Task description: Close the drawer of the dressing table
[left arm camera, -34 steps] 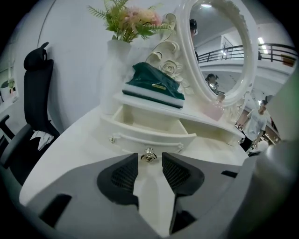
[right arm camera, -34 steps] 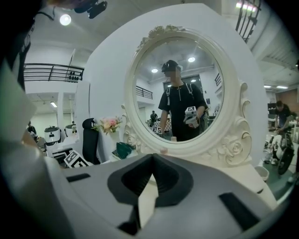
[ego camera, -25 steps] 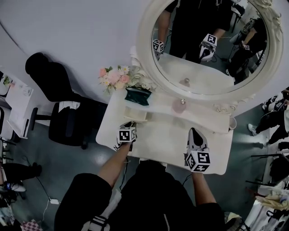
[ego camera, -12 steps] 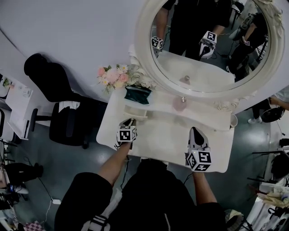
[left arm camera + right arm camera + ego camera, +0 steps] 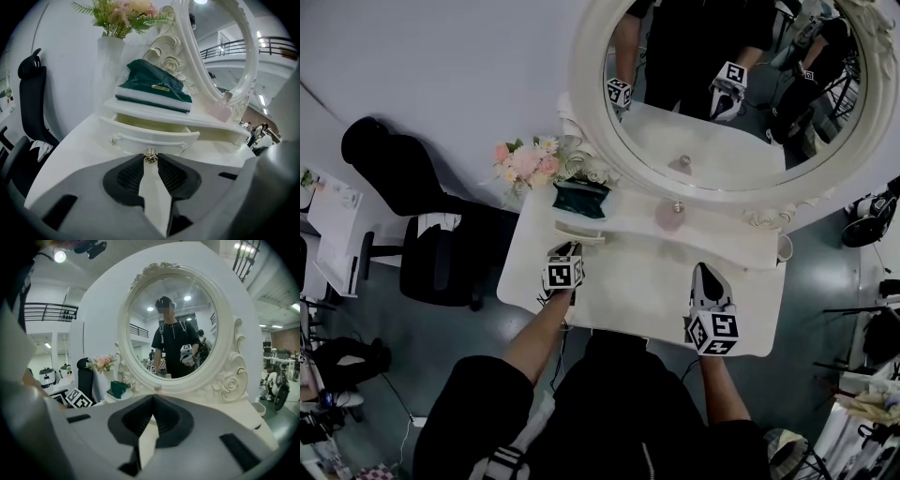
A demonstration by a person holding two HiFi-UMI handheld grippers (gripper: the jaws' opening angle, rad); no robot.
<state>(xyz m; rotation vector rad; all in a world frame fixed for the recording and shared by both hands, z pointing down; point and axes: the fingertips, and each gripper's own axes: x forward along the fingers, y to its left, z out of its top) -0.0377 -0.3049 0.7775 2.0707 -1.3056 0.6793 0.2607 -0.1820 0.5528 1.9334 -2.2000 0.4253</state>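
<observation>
**Left gripper at the knob – the push runs straight toward the mirror**

Left of the mirror (image 5: 727, 94), under its lower-left rim, the drawer (image 5: 150, 135) stands partly pulled out of the dressing table (image 5: 647, 286). It sits below the little raised shelf that carries a green pouch (image 5: 154, 86). The drawer's long axis runs side to side, parallel to the mirror's foot, so its travel home is at right angles to that, toward the mirror.

The left gripper (image 5: 569, 249) is lined up on exactly that path. In the left gripper view its jaws are drawn together, and their tips meet right at the small metal knob (image 5: 150, 157) in the middle of the drawer front. Whether they pinch the knob or only bear against it I cannot settle. It is plainly the nearer tool – a straight shove forward looks like all that is called for, and keeping it centred should stop the front from skewing.

Below the mirror's right half, the right gripper (image 5: 702, 272) hovers over bare tabletop, jaws closed on nothing, well apart from the drawer.
</observation>
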